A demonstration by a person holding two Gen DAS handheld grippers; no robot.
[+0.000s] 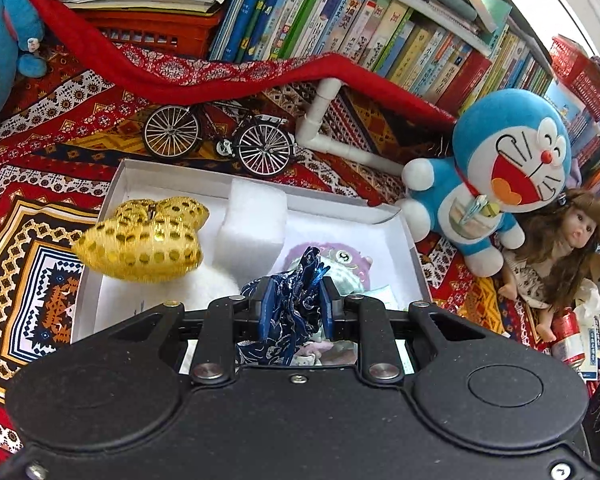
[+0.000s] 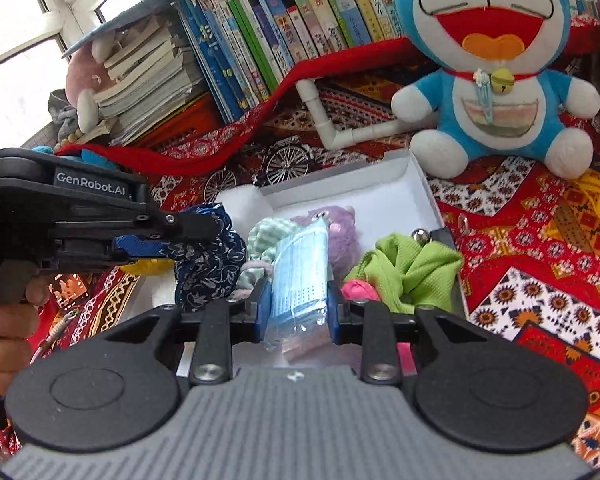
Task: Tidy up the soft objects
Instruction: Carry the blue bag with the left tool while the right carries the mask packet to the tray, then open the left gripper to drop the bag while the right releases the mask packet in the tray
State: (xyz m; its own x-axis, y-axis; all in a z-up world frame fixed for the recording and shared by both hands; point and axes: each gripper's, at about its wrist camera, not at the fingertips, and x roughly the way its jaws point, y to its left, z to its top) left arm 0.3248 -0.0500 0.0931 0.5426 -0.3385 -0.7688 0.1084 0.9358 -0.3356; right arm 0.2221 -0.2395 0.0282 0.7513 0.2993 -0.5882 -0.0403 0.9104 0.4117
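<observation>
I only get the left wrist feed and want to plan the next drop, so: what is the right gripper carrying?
Observer: The right gripper is shut on a light blue pack of face masks, held over the white box.
Operator: Anything at the box's near right edge that I can't see?
Observer: Yes, a green cloth bunched against the box's right wall, with something pink beside it.
Operator: Does my left gripper look secure from there?
Observer: From the side, the left gripper is clamped on the dark blue patterned fabric, which hangs in a bunch below the fingers.
</observation>
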